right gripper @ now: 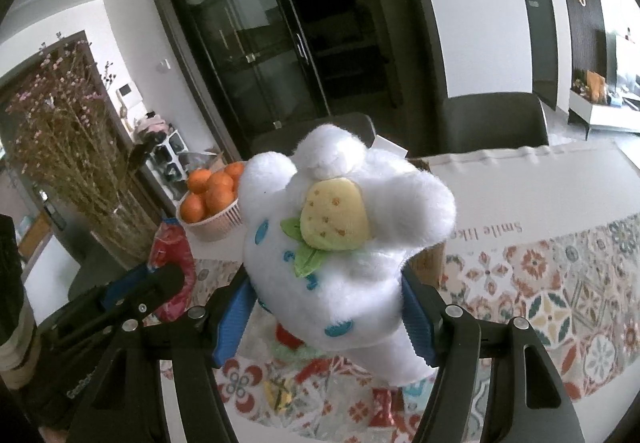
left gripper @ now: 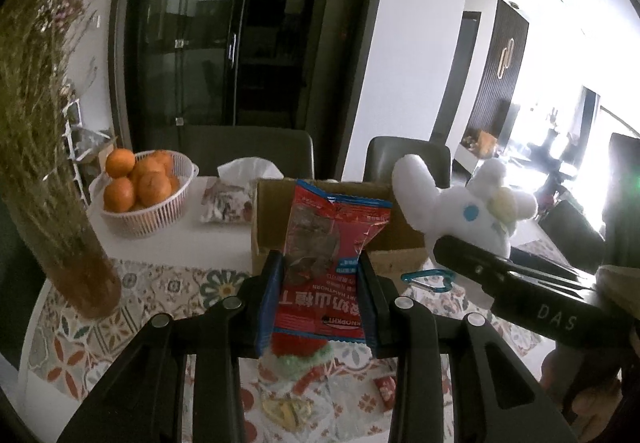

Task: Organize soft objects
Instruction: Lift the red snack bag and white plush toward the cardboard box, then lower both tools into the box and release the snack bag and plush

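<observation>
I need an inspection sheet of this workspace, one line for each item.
Surface: table with patterned cloth.
Job's things: red snack bag and white plush, both held up; cardboard box behind.
Clutter: orange basket, tissues, vase, blue carabiner.
Grippers: left gripper shut on bag; right gripper shut on plush.
Cables: nothing seen.
Surroundings: chairs, glass doors.

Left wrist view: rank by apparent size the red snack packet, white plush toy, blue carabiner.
1. red snack packet, though it is nearest the camera, so unsure
2. white plush toy, looks close in size
3. blue carabiner
</observation>
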Demonstrator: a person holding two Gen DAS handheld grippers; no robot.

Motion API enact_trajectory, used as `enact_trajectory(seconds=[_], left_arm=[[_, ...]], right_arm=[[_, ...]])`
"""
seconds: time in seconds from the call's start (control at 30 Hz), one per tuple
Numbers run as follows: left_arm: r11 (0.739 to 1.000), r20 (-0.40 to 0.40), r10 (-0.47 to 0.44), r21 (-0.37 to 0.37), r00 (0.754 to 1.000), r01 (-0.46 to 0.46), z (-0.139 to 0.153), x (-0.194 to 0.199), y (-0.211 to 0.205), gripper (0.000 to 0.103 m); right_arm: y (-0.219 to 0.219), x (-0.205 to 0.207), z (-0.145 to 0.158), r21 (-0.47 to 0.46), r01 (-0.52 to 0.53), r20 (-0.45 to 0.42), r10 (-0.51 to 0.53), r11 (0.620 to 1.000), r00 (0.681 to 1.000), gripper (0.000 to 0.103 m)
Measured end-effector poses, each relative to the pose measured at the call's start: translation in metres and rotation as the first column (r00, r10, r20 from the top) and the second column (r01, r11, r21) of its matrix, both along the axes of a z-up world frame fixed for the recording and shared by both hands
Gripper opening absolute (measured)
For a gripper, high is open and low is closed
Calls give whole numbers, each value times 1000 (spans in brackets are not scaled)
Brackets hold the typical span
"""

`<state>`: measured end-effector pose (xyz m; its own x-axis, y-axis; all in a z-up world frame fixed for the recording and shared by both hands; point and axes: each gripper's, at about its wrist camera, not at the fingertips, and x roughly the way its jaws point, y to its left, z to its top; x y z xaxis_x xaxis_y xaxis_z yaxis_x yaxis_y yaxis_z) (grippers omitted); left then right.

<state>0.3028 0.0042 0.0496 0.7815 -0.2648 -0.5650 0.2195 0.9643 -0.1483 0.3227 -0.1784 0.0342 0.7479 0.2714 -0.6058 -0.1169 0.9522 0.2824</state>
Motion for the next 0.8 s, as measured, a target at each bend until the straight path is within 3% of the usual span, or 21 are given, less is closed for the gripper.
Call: enact_trajectory(seconds=[0.47,0.8], left_arm=[[1000,-39,-9,12,999,9,-7,73,-5,35],[998,-88,-39,49,995,43,-21,121,-20,35]], right_arm=[[-2,75,3,-31,-56,-17,55,998,998,68],[-6,127,-20,-11,-90,-95,89,996,992,68]])
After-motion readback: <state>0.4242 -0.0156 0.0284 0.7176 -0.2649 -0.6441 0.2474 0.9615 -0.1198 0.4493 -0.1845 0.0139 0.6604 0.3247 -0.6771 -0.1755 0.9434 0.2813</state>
